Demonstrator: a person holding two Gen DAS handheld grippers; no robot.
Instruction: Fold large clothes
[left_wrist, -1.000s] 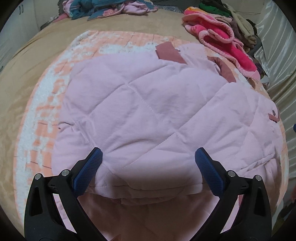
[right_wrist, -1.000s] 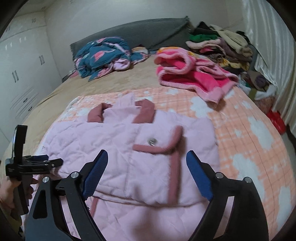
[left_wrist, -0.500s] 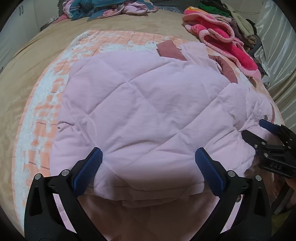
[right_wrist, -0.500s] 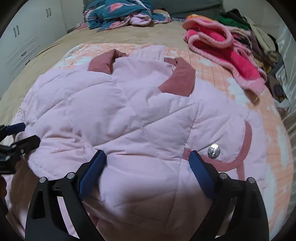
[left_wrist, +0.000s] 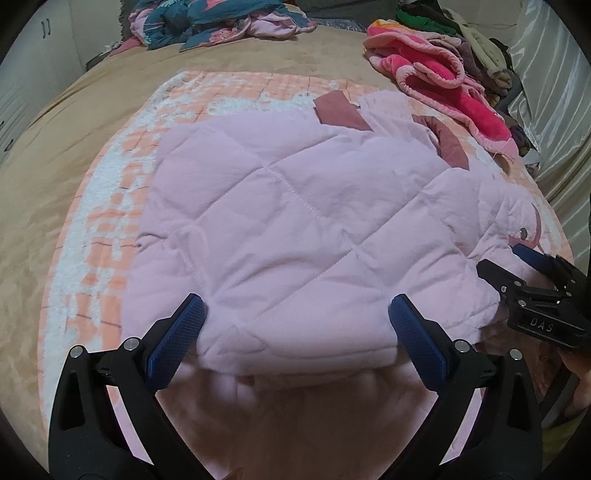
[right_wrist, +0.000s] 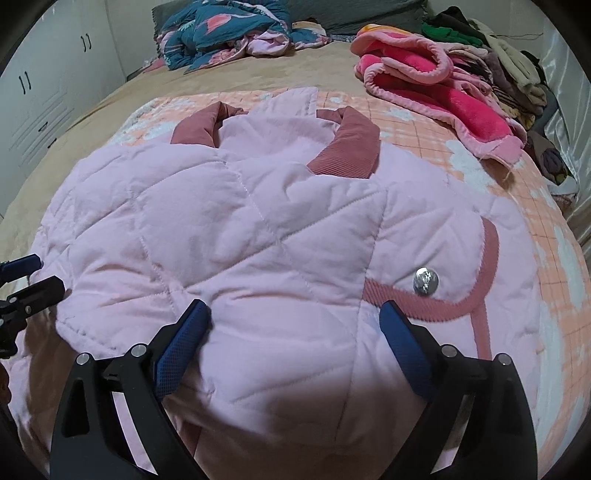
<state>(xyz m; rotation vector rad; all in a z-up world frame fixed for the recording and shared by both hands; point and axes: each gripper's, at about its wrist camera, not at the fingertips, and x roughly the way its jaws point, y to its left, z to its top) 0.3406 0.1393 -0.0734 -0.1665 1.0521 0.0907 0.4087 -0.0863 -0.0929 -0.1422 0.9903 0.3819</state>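
So a pale pink quilted jacket (right_wrist: 258, 236) is spread out on the orange-and-white checked blanket (right_wrist: 436, 147) that covers the tan bed (left_wrist: 92, 122), with its dusty-rose collar (right_wrist: 351, 144) pointed toward the headboard end. A lower part of the jacket is seen doubled up over the body, so a thick rounded fold edge sits right in front of both cameras. The left gripper (left_wrist: 295, 325) is parked at that fold edge with its jaws spread wide, the blue pads (left_wrist: 177, 339) sitting either side of the padded fabric and nothing pinched between them. Same deal with the right gripper (right_wrist: 295, 332): jaws wide open, pads low against the quilting, nothing clamped. A rose-trimmed pocket flap (right_wrist: 476, 280) with a shiny silver snap (right_wrist: 425, 281) is seen just beside the right gripper's right finger. In the left wrist view the right gripper shows up at the jacket's right edge, near that same snap. Further back, a hot pink fleece robe (right_wrist: 443, 96) is lying past the blanket's far corner, a pile of clothes (right_wrist: 498, 70) is stacked beyond it, and a teal patterned bundle (right_wrist: 229, 33) is heaped near the grey headboard. White wardrobe doors (right_wrist: 44, 99) are visible on the left.
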